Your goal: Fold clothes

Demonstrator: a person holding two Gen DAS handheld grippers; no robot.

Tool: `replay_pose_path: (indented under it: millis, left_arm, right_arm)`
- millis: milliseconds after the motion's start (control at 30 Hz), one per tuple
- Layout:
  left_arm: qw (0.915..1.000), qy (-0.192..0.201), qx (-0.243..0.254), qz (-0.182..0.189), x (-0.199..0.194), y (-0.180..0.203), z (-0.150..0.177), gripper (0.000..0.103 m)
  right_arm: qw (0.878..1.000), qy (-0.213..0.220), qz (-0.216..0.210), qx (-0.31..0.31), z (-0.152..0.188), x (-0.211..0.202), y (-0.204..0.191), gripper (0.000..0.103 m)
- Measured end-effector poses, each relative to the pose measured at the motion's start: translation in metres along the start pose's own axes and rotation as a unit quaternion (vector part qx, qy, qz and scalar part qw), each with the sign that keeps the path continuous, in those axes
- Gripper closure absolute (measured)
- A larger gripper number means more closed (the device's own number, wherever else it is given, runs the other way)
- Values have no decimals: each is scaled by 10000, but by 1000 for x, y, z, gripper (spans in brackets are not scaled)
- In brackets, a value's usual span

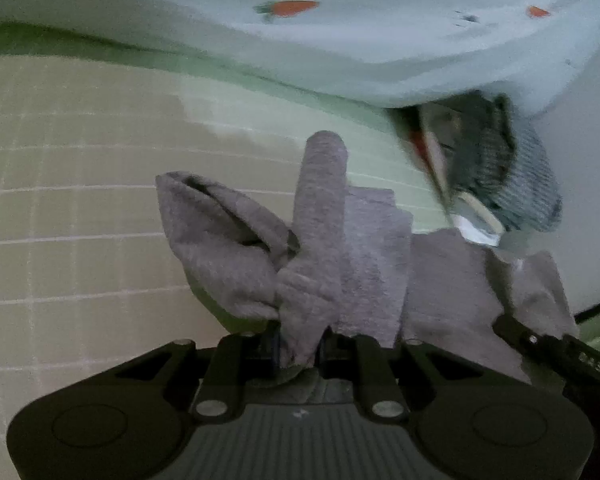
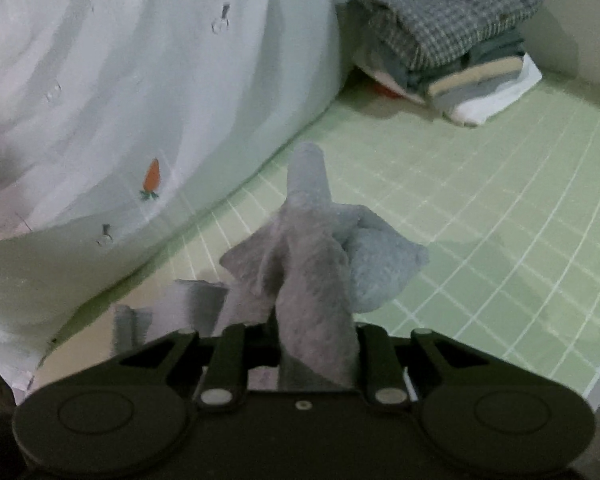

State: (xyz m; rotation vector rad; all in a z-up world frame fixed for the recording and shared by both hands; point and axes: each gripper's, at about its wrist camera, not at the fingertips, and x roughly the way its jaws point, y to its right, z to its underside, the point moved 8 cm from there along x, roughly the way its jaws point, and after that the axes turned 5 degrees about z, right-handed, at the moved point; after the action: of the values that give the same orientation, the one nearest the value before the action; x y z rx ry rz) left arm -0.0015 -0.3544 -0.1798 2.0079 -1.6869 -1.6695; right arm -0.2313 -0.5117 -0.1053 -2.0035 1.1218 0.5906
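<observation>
Cloth fills both wrist views: a grey garment (image 1: 340, 264) is bunched up and held above a pale green mat (image 1: 80, 208) marked with a white grid. The left gripper (image 1: 298, 346) has its fingers pressed together on a twisted fold of the garment, and the right gripper (image 2: 316, 340) pinches another fold of it, so the fabric hangs between the two. A white sheet (image 2: 100, 100) printed with small carrots drapes along one edge of the mat. In the far corner of the mat, against a wall, sits a stack of folded clothes (image 2: 452, 40) with a checked piece on top, well apart from the garment.
</observation>
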Motion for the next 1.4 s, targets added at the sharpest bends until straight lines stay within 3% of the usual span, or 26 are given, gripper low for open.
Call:
replay_pose_path:
  millis: [133, 233, 300, 400, 567, 667, 700, 767, 833, 867, 1033, 1167, 1333, 1400]
  left_arm:
    - [9994, 126, 216, 233, 1, 48, 1, 89]
    - [9967, 199, 535, 577, 9, 100, -7, 90]
    - [9938, 252, 913, 579, 23, 139, -11, 90]
    - [9930, 212, 1165, 21, 53, 148, -4, 90]
    - [9850, 153, 1448, -923, 98, 153, 8, 83]
    - [9814, 254, 1219, -1459, 111, 127, 12, 65]
    - [9834, 261, 1055, -1457, 115, 120, 10, 53]
    - [9867, 271, 716, -1434, 123, 106, 6, 40]
    - [9889, 265, 462, -1384, 132, 95, 2, 26]
    - [9892, 227, 425, -1381, 138, 92, 1, 24]
    - [9900, -11, 384, -1357, 164, 79, 6, 23]
    - [9915, 122, 341, -1249, 171, 80, 2, 22]
    - [9934, 270, 173, -1098, 172, 83, -1, 22]
    - [9944, 284, 123, -1009, 174, 88, 2, 25]
  right_arm:
    - [9997, 213, -39, 143, -18, -17, 22, 83]
    - [9987, 380, -162, 283, -39, -30, 46, 85]
    - [9979, 487, -269, 340, -58, -34, 65, 86]
    - [9975, 552, -326, 305, -85, -28, 97, 86]
    - [9997, 211, -156, 7, -109, 12, 152, 85]
    - [9988, -83, -236, 426, -107, 34, 188, 84]
    - [9977, -190, -250, 605, -106, 41, 201, 83]
    - [9970, -377, -135, 669, -104, 56, 219, 77]
    - [9962, -558, 13, 667, -103, 69, 235, 60]
    - [9958, -612, 80, 679, -103, 75, 243, 55]
    - [9929, -876, -49, 798, -95, 98, 263, 32]
    - [9922, -963, -340, 712, -92, 108, 255, 27]
    - [9899, -1048, -726, 622, -90, 119, 244, 13]
    - [9895, -1100, -792, 501, -89, 123, 235, 13]
